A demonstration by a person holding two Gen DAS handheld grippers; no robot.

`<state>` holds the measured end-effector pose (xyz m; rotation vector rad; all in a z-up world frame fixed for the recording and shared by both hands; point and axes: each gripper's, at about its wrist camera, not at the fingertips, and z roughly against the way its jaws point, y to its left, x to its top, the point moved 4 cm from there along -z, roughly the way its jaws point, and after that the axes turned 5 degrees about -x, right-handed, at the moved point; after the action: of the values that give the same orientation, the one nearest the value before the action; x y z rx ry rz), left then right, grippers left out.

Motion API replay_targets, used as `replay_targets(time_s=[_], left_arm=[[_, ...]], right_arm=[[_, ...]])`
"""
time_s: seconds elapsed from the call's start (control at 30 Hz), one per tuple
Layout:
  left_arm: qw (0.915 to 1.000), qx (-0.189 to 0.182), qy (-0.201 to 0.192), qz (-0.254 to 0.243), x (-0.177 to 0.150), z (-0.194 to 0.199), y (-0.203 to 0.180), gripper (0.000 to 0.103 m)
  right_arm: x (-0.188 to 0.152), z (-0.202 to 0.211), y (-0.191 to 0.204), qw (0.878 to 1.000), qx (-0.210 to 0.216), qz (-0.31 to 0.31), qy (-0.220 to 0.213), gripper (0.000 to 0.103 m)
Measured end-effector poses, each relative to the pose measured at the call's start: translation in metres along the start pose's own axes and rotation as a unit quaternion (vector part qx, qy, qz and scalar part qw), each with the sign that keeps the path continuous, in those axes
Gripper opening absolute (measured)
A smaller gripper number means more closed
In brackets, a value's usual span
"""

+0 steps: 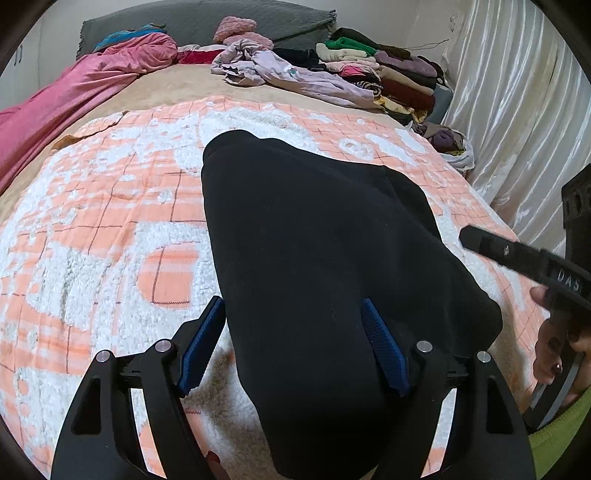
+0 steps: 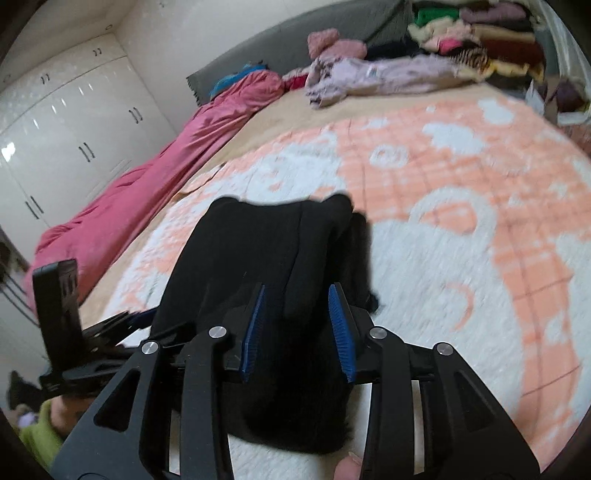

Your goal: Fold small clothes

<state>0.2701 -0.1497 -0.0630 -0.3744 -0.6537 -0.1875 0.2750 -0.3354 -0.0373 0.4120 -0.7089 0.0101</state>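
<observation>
Lay folded on the orange-and-white blanket [image 1: 110,221], black cloth [image 1: 314,240], under left gripper [image 1: 293,343] spread wide and right gripper [image 2: 299,325] part open, neither squeezing.

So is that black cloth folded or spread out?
Folded: the black fleece garment lies as a compact bundle with layered edges on the orange-and-white blanket.

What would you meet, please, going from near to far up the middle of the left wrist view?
Left hand-held gripper → black garment → orange-and-white blanket → lilac garment → grey headboard.
</observation>
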Motion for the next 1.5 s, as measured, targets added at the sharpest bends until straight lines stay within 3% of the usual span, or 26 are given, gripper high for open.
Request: replay_targets(time_s=[0.13,0.2,0.23,0.33,0.47,0.67,0.8,0.97,1.17,1.3,1.5], left_arm=[[1.0000,0.002,0.003,-0.003,-0.003,0.000,-0.001,0.075],[1.0000,0.002,0.005,-0.003,-0.004,0.001,-0.001,0.075],[1.0000,0.002,0.005,-0.003,-0.005,0.001,-0.001,0.075],[1.0000,0.003,0.006,-0.001,-0.006,0.001,-0.002,0.075],[0.9999,0.003,0.007,-0.008,-0.006,0.004,-0.007,0.075],[0.9997,0.000,0.005,-0.024,-0.006,0.009,-0.016,0.075],[0.9997,0.004,0.011,-0.020,-0.009,0.003,-0.014,0.077],[0.9998,0.001,0.014,-0.011,-0.010,0.000,-0.010,0.078],[0.9999,-0.003,0.014,-0.006,-0.012,0.002,-0.007,0.078],[0.9999,-0.004,0.014,-0.007,-0.013,0.004,-0.007,0.078],[0.9998,-0.005,0.014,-0.010,-0.019,0.005,-0.010,0.078]], right_arm=[[-0.012,-0.017,-0.002,0.999,0.014,-0.027,0.038,0.031],[-0.019,-0.027,-0.002,0.997,0.025,-0.033,0.061,0.024],[-0.021,-0.028,-0.003,0.997,0.034,-0.035,0.063,0.015],[-0.021,-0.024,-0.003,0.996,0.054,-0.040,0.052,0.008],[-0.020,-0.007,0.001,0.999,0.027,-0.027,0.020,0.006],[-0.021,0.013,0.007,0.998,-0.057,0.037,-0.010,0.005],[-0.030,-0.011,-0.005,0.997,-0.062,0.025,0.025,0.007],[-0.030,-0.011,-0.009,0.997,-0.070,0.019,0.023,0.019],[-0.024,0.021,0.007,0.996,-0.078,0.041,-0.022,0.023],[-0.036,0.037,0.022,0.995,-0.060,0.066,-0.039,0.023],[-0.060,0.011,0.013,0.992,-0.098,0.071,0.018,0.021]])
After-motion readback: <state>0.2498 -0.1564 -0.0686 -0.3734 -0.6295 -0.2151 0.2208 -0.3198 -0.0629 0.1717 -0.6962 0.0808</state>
